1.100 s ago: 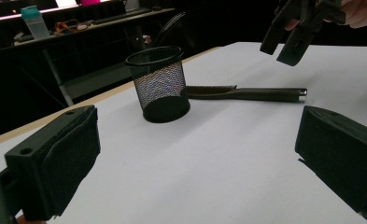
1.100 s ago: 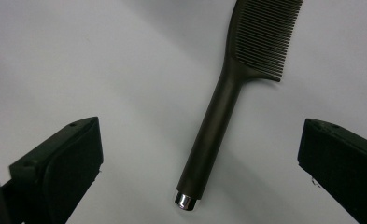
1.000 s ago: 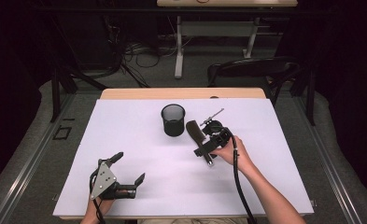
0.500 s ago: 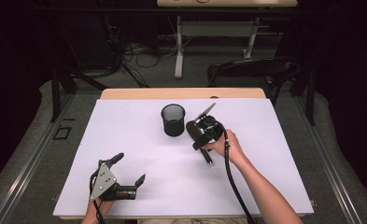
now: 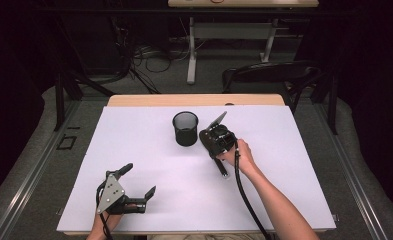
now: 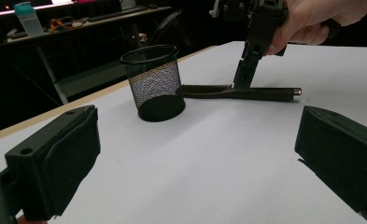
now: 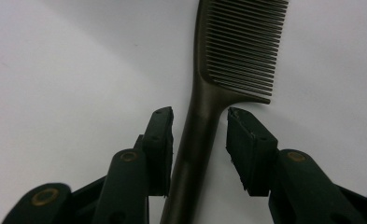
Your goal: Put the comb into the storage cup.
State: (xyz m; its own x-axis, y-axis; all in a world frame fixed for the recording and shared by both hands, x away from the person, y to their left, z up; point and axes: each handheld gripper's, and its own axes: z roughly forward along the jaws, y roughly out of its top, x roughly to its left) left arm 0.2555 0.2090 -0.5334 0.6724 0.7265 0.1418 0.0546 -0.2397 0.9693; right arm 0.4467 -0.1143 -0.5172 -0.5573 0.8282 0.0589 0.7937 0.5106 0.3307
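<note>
A dark comb [image 7: 243, 49] lies flat on the white table sheet [image 5: 134, 135], just right of a black mesh cup [image 5: 185, 128]. My right gripper [image 7: 200, 114] points down over the comb's handle, which lies between its jaws. The jaws have just been closing; a thin gap still shows beside the right pad [image 7: 246, 144], so it is open. From the left gripper view, the right gripper [image 6: 249, 70] stands on the comb [image 6: 265, 93] beside the cup [image 6: 155, 81]. My left gripper [image 5: 140, 178] rests open near the front left, holding nothing.
A dark chair [image 5: 269, 75] stands behind the table's far edge. The wooden table edge [image 5: 194, 100] shows beyond the sheet. The right gripper's cable [image 5: 244, 190] trails along the forearm toward the front.
The right gripper has moved left toward the cup and lowered onto the comb, and its jaws have narrowed around the handle. The left gripper has stayed where it was.
</note>
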